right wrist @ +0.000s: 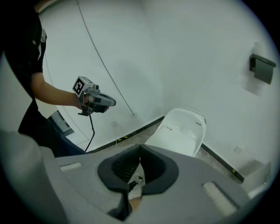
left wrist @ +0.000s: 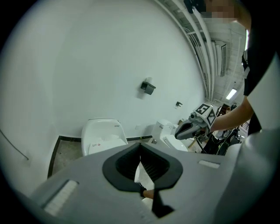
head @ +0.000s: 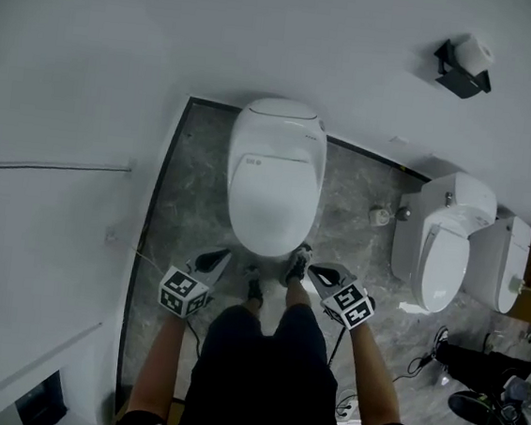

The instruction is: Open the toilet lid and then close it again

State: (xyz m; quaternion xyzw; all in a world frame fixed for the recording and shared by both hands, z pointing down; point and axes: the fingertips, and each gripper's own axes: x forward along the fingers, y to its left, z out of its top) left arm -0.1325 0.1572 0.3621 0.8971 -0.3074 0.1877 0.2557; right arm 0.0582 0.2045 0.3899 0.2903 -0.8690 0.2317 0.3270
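The white toilet stands against the wall with its lid down; it also shows in the left gripper view and the right gripper view. My left gripper is just short of the bowl's front left, shut and empty. My right gripper is at the front right, likewise shut with nothing in it. Neither touches the toilet. Each gripper's own jaws meet at the tips. The right gripper appears in the left gripper view, and the left gripper in the right one.
The person's feet stand right in front of the bowl on the grey marble floor. A second toilet and a third stand to the right. A paper holder hangs on the wall. Cables and gear lie at the bottom right.
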